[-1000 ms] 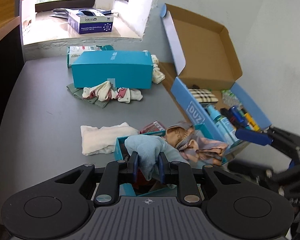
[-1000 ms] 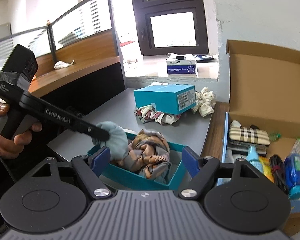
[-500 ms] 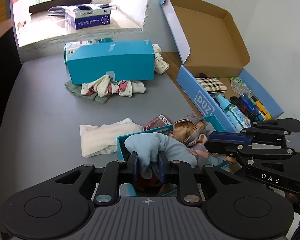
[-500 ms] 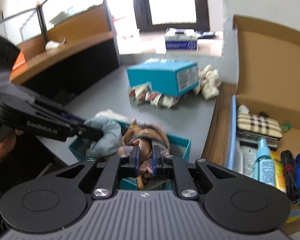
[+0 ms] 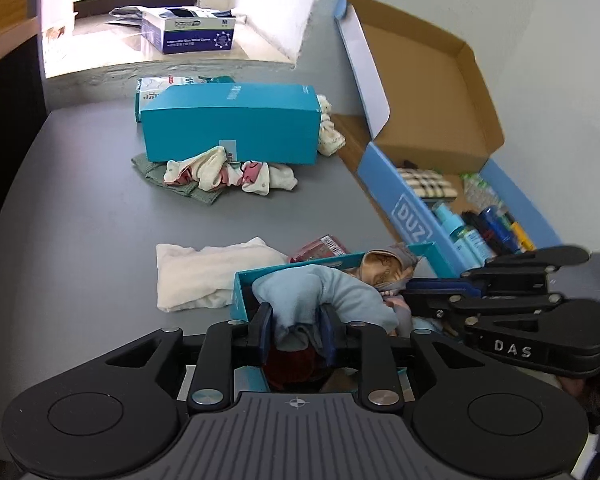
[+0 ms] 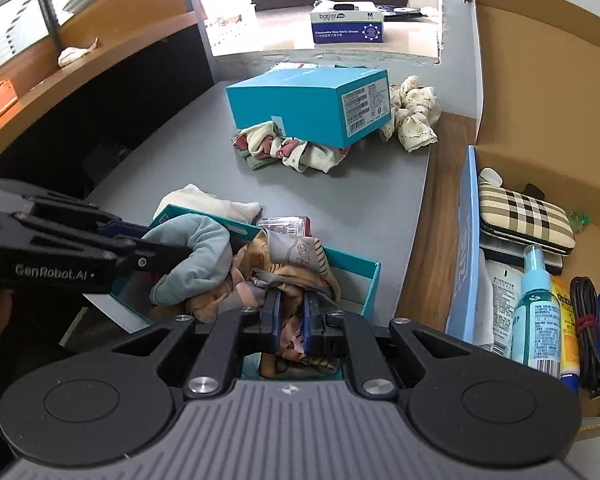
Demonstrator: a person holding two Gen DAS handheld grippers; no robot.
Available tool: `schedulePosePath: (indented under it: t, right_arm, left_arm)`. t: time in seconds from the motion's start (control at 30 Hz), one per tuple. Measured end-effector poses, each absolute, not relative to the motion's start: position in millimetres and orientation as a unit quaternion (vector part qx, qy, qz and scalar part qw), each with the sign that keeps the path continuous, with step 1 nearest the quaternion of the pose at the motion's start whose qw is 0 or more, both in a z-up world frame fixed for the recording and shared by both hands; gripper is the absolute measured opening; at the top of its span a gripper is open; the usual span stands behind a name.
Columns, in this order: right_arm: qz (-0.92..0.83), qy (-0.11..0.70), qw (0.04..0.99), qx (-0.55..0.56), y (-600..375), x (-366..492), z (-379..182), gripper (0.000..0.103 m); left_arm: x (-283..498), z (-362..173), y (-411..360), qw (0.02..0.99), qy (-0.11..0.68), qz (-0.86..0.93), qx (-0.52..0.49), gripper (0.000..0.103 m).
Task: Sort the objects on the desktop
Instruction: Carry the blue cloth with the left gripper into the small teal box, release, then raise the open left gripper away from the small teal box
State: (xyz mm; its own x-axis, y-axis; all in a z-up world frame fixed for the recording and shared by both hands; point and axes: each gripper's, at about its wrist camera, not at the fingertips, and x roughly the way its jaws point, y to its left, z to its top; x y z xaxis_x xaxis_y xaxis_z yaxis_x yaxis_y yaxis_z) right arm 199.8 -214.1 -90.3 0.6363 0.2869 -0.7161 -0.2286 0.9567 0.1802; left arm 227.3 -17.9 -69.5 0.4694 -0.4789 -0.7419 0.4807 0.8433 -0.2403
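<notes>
"DUZ" on blue carton (image 5: 414, 222); "DAS", "GenRobot.AI" on tools.

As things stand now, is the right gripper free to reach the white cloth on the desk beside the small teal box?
Probably not: the right gripper is shut on the patterned fabric, and the left gripper crosses before the white cloth.

I see a soft, fleecy pale blue cloth (image 5: 320, 292) beside a smooth printed tan fabric (image 6: 284, 264) in a matt teal cardboard tray (image 6: 364, 284). The grey desk (image 5: 80, 220) looks matt and smooth; the open brown corrugated-cardboard box (image 5: 432, 92) is dull and papery.
</notes>
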Motion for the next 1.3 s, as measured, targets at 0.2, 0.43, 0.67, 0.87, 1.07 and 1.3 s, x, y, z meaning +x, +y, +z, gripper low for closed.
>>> schedulePosePath:
  t: [0.2, 0.43, 0.67, 0.87, 1.07, 1.3]
  right_arm:
    - [0.157, 0.383, 0.91, 0.036, -210.8, 196.7, -82.4, 0.017]
    - [0.175, 0.359, 0.916, 0.035, -206.5, 193.7, -72.4, 0.03]
    - [0.193, 0.336, 0.921, 0.033, -202.3, 190.7, -62.3, 0.029]
    - [0.205, 0.328, 0.922, 0.023, -193.4, 191.4, -60.8, 0.029]
    - [0.206, 0.351, 0.913, 0.005, -184.2, 196.8, -68.2, 0.02]
    - [0.201, 0.339, 0.919, 0.005, -192.9, 192.6, -55.2, 0.041]
  left_arm:
    - [226.4, -60.5, -12.9, 0.855, 0.428, -0.293, -0.018, 0.047]
    - [207.7, -49.0, -21.5, 0.88, 0.379, -0.286, 0.016, 0.102]
    - [198.0, -39.9, -10.9, 0.884, 0.366, -0.291, 0.017, 0.102]
    - [195.9, -28.5, 4.9, 0.895, 0.345, -0.283, 0.015, 0.102]
    - [201.0, -32.0, 8.3, 0.893, 0.353, -0.279, 0.005, 0.102]
    - [208.3, -35.4, 10.2, 0.894, 0.357, -0.272, 0.007, 0.102]
